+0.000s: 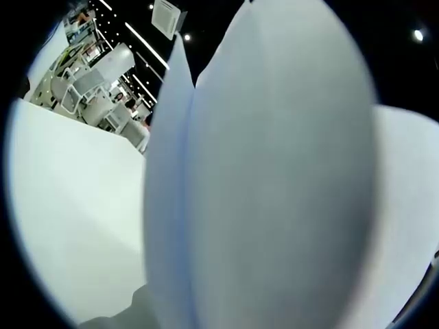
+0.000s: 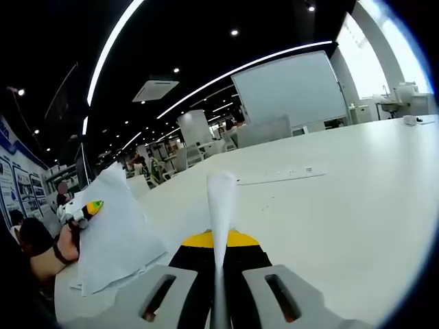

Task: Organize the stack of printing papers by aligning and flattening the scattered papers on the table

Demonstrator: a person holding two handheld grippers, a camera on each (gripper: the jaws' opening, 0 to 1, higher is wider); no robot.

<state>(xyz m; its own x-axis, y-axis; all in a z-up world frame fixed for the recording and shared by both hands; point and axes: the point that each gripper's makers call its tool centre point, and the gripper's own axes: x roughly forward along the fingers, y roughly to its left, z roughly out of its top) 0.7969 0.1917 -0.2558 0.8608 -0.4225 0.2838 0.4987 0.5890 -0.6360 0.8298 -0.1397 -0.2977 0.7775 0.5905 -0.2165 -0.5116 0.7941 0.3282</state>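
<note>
1. Right hand-held gripper [image 2: 219, 291]: grey jaws with slotted faces, black and yellow body behind; clenched on a thin white sheet of paper [image 2: 221, 205] seen edge-on, standing up between the jaws, its top edge slightly rounded and soft-looking.
2. Bench [image 2: 343, 199]: smooth, matte white, broad and flat; a long pale strip [image 2: 281, 176] lying on it further off.
3. Left of right gripper view: loose stack of white sheets [image 2: 113, 233], held up off the bench, corners fanned and uneven, lower edge drooping near the surface. Left hand-held gripper [image 2: 86, 209] with yellow-green tip at the stack's upper left; a person's hand [image 2: 58, 250] behind it.
4. Left gripper view: curved white papers [image 1: 274, 178] very close to the lens, bowed like overlapping petals, smooth and unprinted; white bench [image 1: 75, 219] at left.
5. Left hand-held gripper state: cannot tell, jaws hidden by paper.
</note>
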